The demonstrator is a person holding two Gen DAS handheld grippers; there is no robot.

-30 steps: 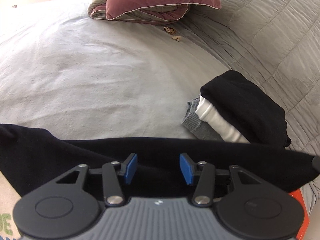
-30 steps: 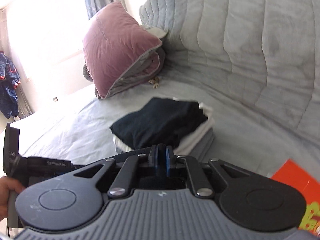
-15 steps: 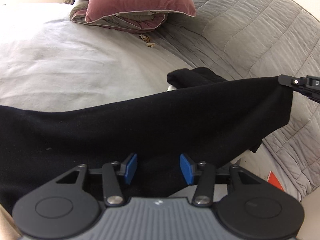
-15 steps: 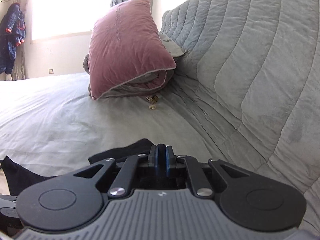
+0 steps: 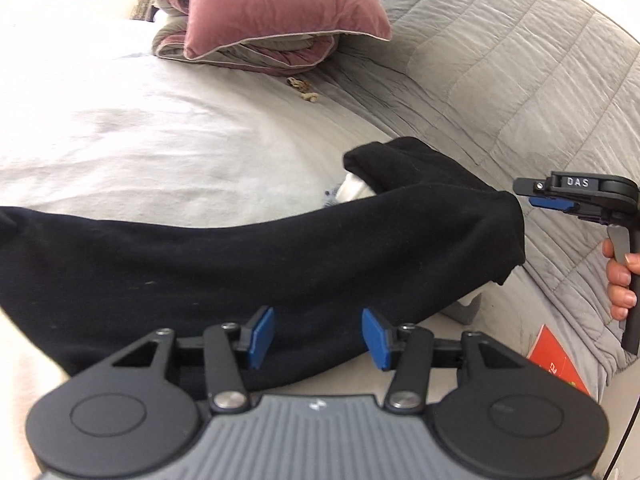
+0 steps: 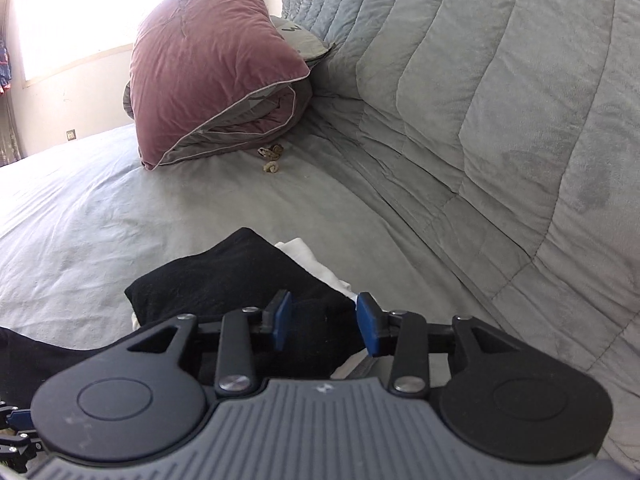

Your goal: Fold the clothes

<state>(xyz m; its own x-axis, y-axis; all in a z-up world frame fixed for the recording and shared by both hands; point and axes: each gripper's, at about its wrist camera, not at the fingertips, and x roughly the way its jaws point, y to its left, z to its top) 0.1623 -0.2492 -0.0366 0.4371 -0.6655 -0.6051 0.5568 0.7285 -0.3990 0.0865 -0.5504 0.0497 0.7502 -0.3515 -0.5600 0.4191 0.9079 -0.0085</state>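
Left tongs (image 5: 318, 332) wide, empty | right tongs (image 6: 325, 322) wide, empty | black garment (image 5: 240, 264) beneath both

Left wrist view sits low behind the left gripper (image 5: 318, 338), close over a black garment (image 5: 240, 264), facing across the bed (image 5: 140, 152) toward the pink pillow (image 5: 280, 4); right gripper (image 5: 536, 196) shows side-on at its right edge. Right wrist view sits behind the right gripper (image 6: 324, 322), near the folded pile (image 6: 224, 276), facing the same pillow (image 6: 208, 60) and the quilt (image 6: 500, 100). Both share pillow, pile, quilt and bed.
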